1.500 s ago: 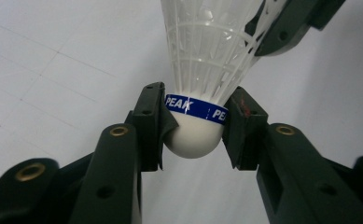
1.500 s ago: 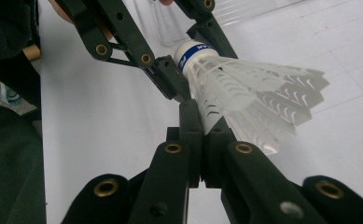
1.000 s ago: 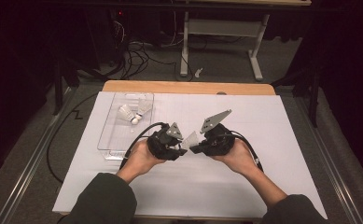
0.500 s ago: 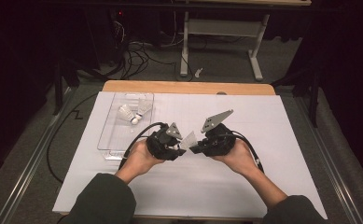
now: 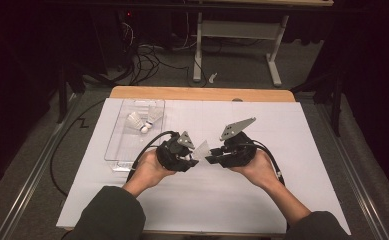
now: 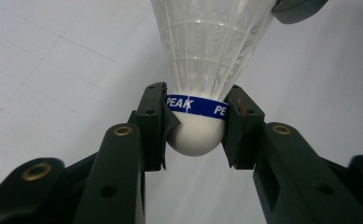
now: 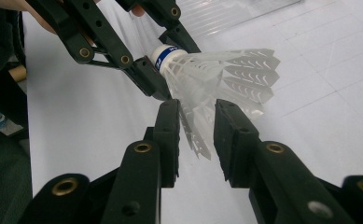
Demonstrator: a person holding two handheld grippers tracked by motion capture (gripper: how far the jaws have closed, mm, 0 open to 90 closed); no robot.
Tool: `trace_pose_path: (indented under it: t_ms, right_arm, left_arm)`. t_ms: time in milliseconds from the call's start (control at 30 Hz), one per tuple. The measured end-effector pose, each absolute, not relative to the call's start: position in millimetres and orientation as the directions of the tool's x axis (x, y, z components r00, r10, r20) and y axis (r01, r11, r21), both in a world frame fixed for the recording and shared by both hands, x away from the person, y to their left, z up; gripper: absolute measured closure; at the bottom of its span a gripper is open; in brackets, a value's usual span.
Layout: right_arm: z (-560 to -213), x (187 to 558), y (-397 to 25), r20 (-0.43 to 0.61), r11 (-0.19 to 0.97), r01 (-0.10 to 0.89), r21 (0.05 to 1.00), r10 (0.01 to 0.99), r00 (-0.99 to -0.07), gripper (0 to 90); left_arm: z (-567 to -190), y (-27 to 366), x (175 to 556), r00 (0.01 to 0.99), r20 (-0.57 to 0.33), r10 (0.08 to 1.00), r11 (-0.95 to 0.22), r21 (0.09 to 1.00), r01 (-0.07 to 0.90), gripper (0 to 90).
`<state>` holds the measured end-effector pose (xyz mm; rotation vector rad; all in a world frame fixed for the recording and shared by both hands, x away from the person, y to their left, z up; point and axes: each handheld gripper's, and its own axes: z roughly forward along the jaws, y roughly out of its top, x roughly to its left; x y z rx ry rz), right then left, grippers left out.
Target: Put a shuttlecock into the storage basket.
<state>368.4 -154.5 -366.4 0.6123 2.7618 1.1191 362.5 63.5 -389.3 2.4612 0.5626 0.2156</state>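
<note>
Pinching the shuttlecock (image 6: 202, 88) by its firm cork at frame centre, the left gripper (image 6: 195, 128) held it; the right gripper (image 7: 195, 140) stood part-open around its light, crushable skirt.

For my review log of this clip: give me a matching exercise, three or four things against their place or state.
Things:
1. left gripper
2. right gripper
3. clear tray
4. held shuttlecock

States:
A. jaws either side of the feather skirt, contact unclear
B. holds two more shuttlecocks
C. shut on the cork base
D. wears a blue band reading PEAK

Pairs: 1-C, 2-A, 3-B, 4-D
</note>
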Motion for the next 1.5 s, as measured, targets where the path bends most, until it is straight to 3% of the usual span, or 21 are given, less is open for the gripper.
trace_pose_path:
  t_ms: [633,1033,1500]
  right_arm:
    - [-368,367,-162,0.059,0.612,0.34,0.714,0.432,-0.9,64.1]
    - [-371,363,-175,0.04,0.572,0.359,0.738,0.494,-0.868,54.1]
    - [-376,356,-189,0.036,0.542,0.371,0.754,0.53,-0.847,50.6]
  left_arm:
    - [-388,71,362,0.886,0.021,0.463,-0.72,0.592,0.362,64.7]
    - [-386,78,360,0.877,0.015,0.48,-0.706,0.601,0.375,64.7]
    - [-384,87,358,0.866,0.009,0.5,-0.689,0.61,0.391,64.7]
